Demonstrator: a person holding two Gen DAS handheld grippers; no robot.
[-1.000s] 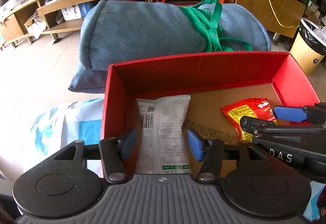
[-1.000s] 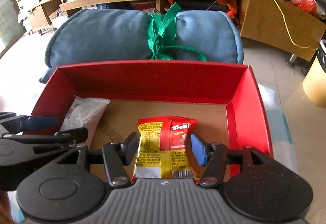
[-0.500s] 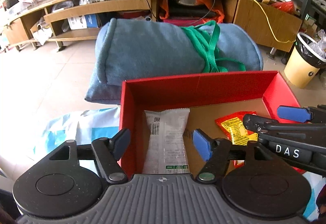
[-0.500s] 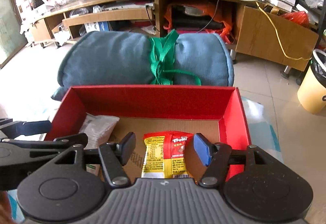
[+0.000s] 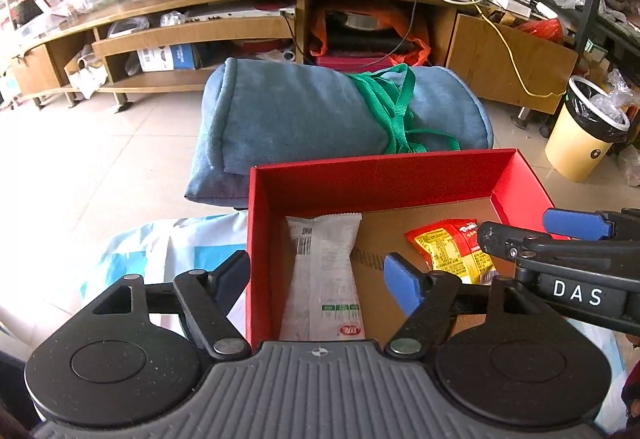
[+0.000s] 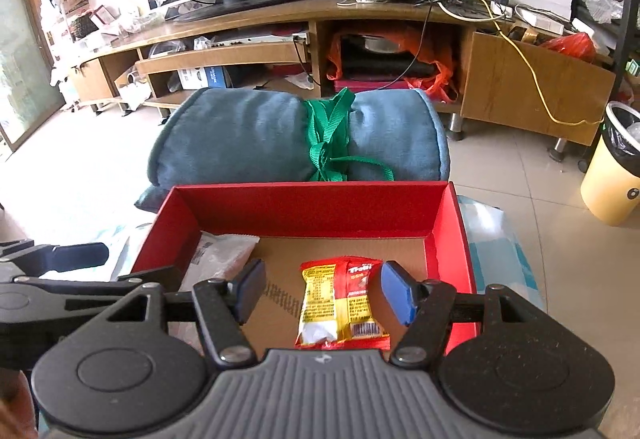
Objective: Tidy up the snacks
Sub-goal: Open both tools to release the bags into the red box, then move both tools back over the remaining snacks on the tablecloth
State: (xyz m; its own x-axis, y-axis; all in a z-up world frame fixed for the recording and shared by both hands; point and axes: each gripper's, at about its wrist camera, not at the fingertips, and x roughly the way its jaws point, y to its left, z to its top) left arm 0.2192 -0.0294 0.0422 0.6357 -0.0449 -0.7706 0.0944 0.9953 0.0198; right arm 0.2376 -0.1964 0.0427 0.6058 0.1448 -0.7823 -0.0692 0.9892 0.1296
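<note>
An open red box [image 5: 380,181] [image 6: 312,207] has a brown cardboard floor. A white snack packet [image 5: 324,271] [image 6: 224,259] lies flat at its left end. A red and yellow snack packet [image 5: 448,251] [image 6: 340,303] lies towards its right. My left gripper [image 5: 316,275] [image 6: 138,261] hangs above the white packet. Its jaws are opening, and the pads stand clear on both sides. My right gripper [image 6: 322,283] [image 5: 514,224] hovers over the red and yellow packet. It is open, with the pads clear of the wrapper.
A rolled blue cushion [image 5: 304,119] tied with a green strap lies just behind the box. Blue and white patterned sheeting [image 5: 160,251] lies under the box. A wooden TV stand [image 6: 280,39] runs along the back. A yellow bin [image 5: 584,135] stands at the right on the tiled floor.
Both grippers have lifted up and back from the box, and their jaws have spread. The white packet and the red and yellow packet stay lying on the box floor.
</note>
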